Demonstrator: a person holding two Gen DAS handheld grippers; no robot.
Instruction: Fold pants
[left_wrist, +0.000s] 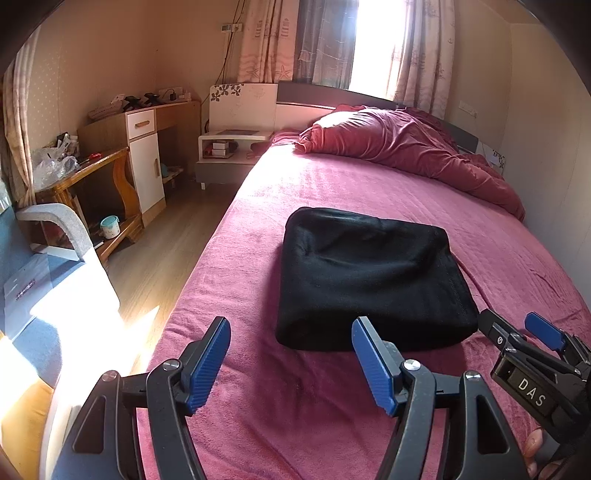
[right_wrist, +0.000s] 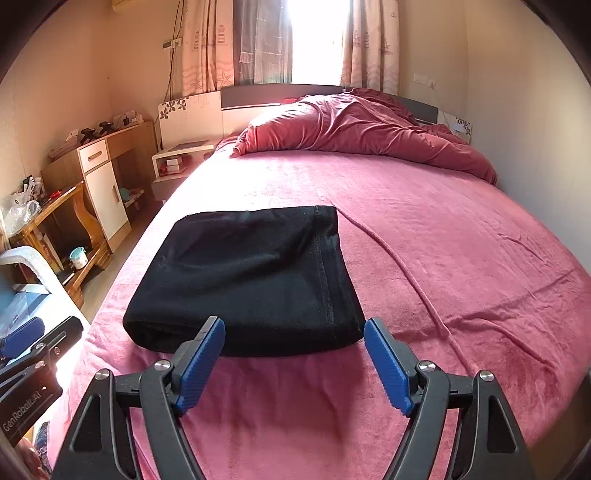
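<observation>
The black pants (left_wrist: 365, 277) lie folded into a thick rectangle on the pink bed cover (left_wrist: 295, 192); they also show in the right wrist view (right_wrist: 251, 273). My left gripper (left_wrist: 291, 332) is open and empty, just short of the bundle's near edge. My right gripper (right_wrist: 295, 332) is open and empty, also just short of the near edge, toward its right corner. The right gripper (left_wrist: 517, 328) shows at the lower right of the left wrist view. The left gripper (right_wrist: 26, 339) shows at the lower left of the right wrist view.
A crumpled red duvet (left_wrist: 406, 144) lies at the head of the bed. A ridge in the cover (right_wrist: 402, 273) runs right of the pants. Left of the bed are wooden floor (left_wrist: 166, 251), a nightstand (left_wrist: 229, 151), a desk (left_wrist: 140, 155) and a chair (left_wrist: 55, 236).
</observation>
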